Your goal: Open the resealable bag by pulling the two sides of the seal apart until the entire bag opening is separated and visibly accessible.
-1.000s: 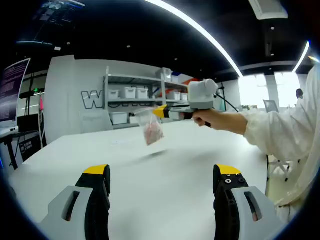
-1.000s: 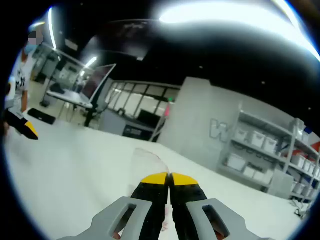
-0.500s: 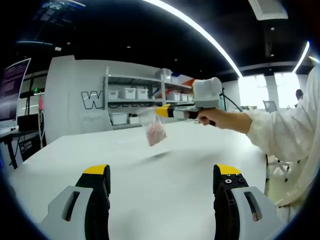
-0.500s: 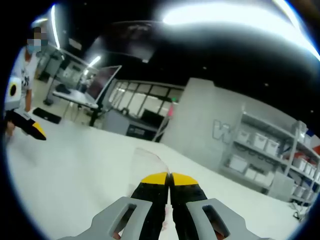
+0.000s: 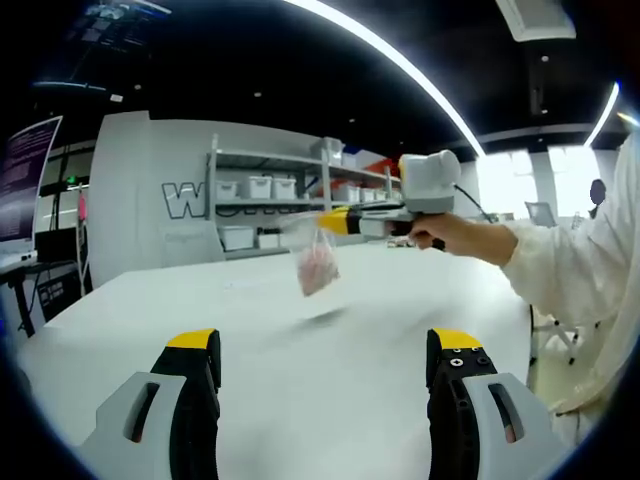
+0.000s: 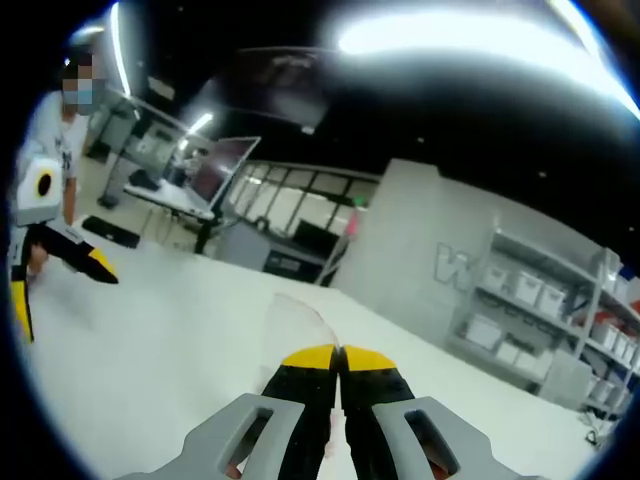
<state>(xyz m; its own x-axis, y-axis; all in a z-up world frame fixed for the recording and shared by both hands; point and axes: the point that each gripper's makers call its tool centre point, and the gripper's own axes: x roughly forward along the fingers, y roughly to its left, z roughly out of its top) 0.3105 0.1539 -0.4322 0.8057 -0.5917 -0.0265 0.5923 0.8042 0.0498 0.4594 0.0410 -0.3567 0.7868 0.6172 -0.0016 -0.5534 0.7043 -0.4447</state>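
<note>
Clear resealable bag [image 5: 316, 262] with pinkish contents, hanging above the white table [image 5: 330, 370]

My left gripper [image 5: 320, 372] has its jaws wide apart and holds nothing. My right gripper [image 6: 338, 355] has its jaws pressed together, and my right hand [image 5: 447, 232] holds it out ahead of my left one.

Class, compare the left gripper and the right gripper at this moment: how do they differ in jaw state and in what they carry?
The left gripper has its jaws spread wide; the right gripper has its jaws pressed together. The left gripper holds nothing above the white table; the right gripper pinches the clear resealable bag, hanging clear of the table. Both have yellow-tipped black jaws.
</note>
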